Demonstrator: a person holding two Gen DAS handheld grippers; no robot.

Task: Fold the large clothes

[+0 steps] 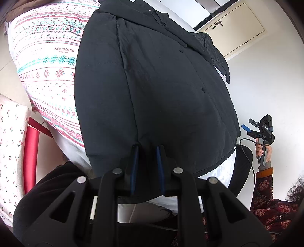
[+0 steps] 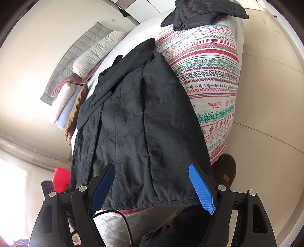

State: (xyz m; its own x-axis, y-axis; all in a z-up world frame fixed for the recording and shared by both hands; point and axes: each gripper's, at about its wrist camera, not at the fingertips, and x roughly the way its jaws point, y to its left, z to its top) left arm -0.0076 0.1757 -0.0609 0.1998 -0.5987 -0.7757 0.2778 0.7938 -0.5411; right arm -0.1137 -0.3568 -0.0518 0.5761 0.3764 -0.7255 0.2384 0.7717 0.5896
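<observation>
A large black padded jacket [image 1: 152, 91] lies spread on a bed with a patterned red, green and white cover [image 1: 45, 57]. My left gripper [image 1: 147, 150] is at the jacket's near hem, its blue-padded jaws close together with a fold of the black fabric between them. In the right wrist view the jacket [image 2: 136, 123] fills the middle. My right gripper [image 2: 152, 171] is wide open above the jacket's near hem, holding nothing. It also shows in the left wrist view [image 1: 248, 125], held up in a hand beside the bed, away from the jacket.
A second dark quilted garment [image 2: 205, 13] lies at the far end of the bed. Folded clothes [image 2: 64, 106] and a pillow [image 2: 98, 51] sit along the bed's left side. A red chair leg [image 1: 31, 155] and a cherry-print cloth [image 1: 11, 148] are at left. A door [image 1: 233, 24] stands behind.
</observation>
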